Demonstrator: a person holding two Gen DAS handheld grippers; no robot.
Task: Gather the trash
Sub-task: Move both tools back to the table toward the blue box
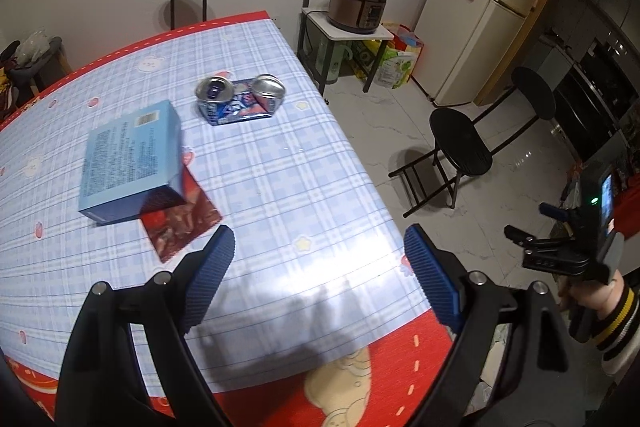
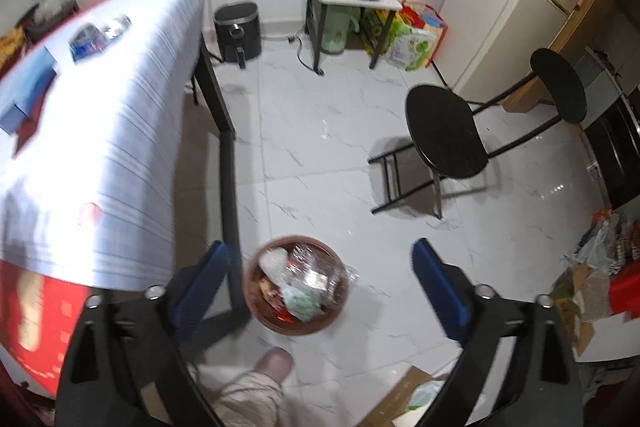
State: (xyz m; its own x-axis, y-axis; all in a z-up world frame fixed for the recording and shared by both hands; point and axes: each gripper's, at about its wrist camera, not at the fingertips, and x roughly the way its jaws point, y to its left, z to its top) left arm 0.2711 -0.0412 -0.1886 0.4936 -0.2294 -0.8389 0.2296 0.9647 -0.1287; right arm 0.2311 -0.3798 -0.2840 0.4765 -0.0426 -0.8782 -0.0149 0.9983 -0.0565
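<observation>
Right tongs (image 2: 320,271) spread wide, nothing between the pads, hanging above the bin (image 2: 298,285) on the floor beside the surface's leg. Bin is brown, round, and already holds wrappers and clear plastic. Tongs sit directly over the bin's mouth, which fits a drop into it; judged, not seen. View is smeared, so the bin's contents are hard to sort.

Left tongs (image 1: 318,267) also spread, empty, poised over the near edge of the surface (image 1: 280,167) and angled down toward what remains there.

Trash left on the surface:
- blue box (image 1: 130,163), lying partly on a red wrapper (image 1: 182,223), its corner pinning the wrapper down
- crushed can (image 1: 240,99), folded so both ends face up, farther off, near the right edge

The wrapper lies nearest the left tongs and pokes out toward them, but flat foil offers little to pinch. The box likely wants lifting first, or the wrapper dragging free by its exposed edge.

Judgement: task partway done, three pieces outstanding.

A foot (image 2: 274,363) stands just beside the bin.
</observation>
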